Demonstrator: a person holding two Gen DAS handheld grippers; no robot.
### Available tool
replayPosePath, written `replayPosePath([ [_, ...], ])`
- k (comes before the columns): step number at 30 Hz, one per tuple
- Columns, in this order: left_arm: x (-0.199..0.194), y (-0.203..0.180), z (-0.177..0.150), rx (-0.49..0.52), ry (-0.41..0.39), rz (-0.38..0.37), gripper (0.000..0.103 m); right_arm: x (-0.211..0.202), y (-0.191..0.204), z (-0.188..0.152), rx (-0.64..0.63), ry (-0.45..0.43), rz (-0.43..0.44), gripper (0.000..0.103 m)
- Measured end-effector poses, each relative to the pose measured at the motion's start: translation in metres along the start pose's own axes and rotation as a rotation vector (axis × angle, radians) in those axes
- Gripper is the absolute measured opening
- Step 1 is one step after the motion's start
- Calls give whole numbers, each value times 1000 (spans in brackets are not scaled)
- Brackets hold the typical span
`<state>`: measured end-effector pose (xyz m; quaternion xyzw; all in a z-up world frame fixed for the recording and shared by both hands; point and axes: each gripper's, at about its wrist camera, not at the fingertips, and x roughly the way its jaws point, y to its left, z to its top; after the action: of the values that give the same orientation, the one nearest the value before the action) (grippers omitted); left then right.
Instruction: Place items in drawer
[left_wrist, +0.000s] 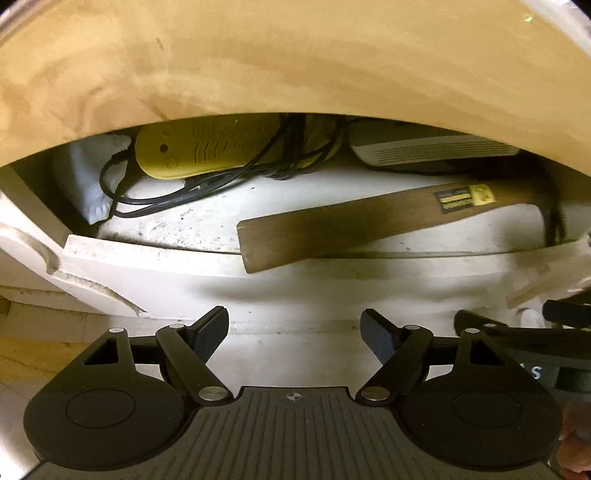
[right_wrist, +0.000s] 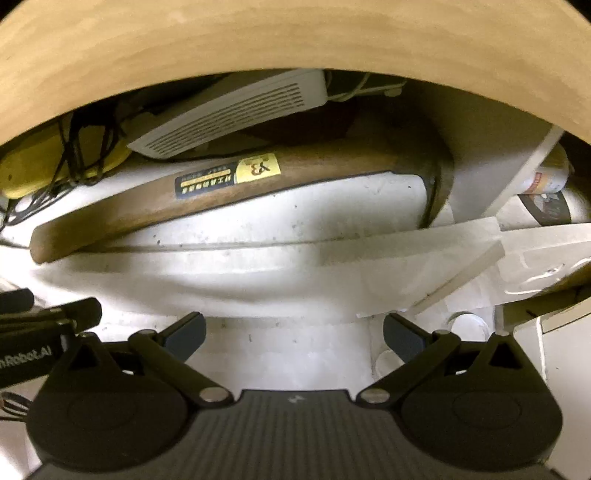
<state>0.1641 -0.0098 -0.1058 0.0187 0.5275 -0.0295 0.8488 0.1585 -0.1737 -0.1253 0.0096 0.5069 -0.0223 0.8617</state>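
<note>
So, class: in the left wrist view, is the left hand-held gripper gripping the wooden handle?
No: the left hand-held gripper is open and empty, in front of the drawer, apart from the wooden handle.

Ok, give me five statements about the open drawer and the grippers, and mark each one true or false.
1. The wooden handle pokes out over the drawer's front edge. True.
2. The left gripper is shut on the wooden handle. False: it is open and holds nothing.
3. A black cord lies beside the yellow device. True.
4. The white vented box lies outside the drawer. False: it sits inside, behind the handle.
5. The right gripper grips a yellow sticker. False: it is open and empty; the sticker is on the handle.
</note>
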Motion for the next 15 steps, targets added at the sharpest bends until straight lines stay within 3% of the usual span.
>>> replayPosePath([
  [9, -30, 4, -28, -8, -27, -10, 79, -30, 2, -18, -40, -33, -14, 103],
  [15, -60, 2, -49, 16, -82, 23, 79, -67, -10, -26, -43, -56, -17, 103],
])
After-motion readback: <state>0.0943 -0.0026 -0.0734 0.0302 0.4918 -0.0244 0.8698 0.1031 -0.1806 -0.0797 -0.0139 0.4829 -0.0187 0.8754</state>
